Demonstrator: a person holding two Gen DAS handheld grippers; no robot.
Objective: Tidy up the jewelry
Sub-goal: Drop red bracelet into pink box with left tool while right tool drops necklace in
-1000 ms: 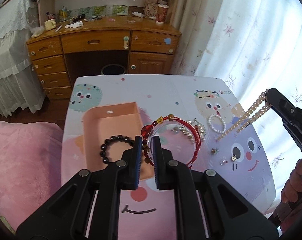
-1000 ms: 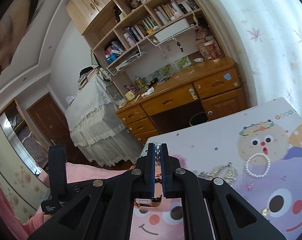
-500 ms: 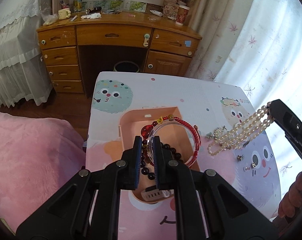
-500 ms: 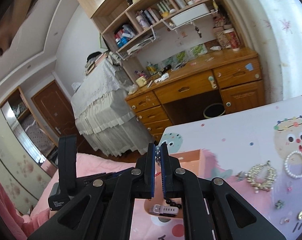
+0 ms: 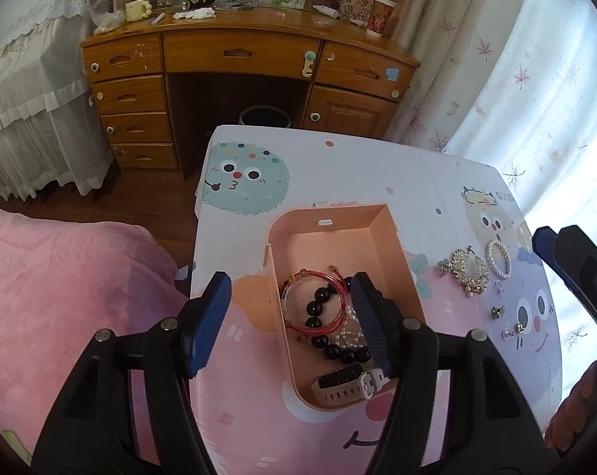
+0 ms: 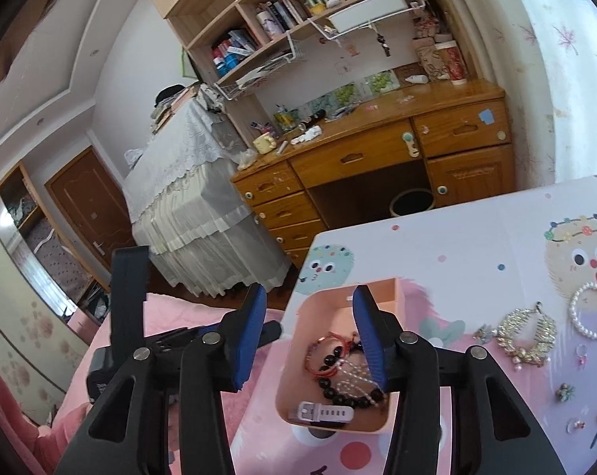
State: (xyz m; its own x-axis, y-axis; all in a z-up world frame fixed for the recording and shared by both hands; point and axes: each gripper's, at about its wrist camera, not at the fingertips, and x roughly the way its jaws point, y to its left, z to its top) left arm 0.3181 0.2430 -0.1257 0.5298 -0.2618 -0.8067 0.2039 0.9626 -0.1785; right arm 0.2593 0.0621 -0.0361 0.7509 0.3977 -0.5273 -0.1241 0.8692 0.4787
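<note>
A pink box stands on the cartoon-print table. In it lie a red string bracelet with a clear bangle, a black bead bracelet, a pearl necklace and a white watch. My left gripper is open and empty above the box. My right gripper is open and empty over the box's left wall. On the table right of the box lie a gold comb, a pearl bracelet and small earrings.
A pink blanket lies left of the table. A wooden desk with drawers and a dark bin stand behind the table. Curtains hang at the right. The table's left edge runs close to the box.
Both grippers opened. The red bracelet with bangle dropped from the left gripper and the pearl necklace from the right gripper; both now lie in the pink box.
</note>
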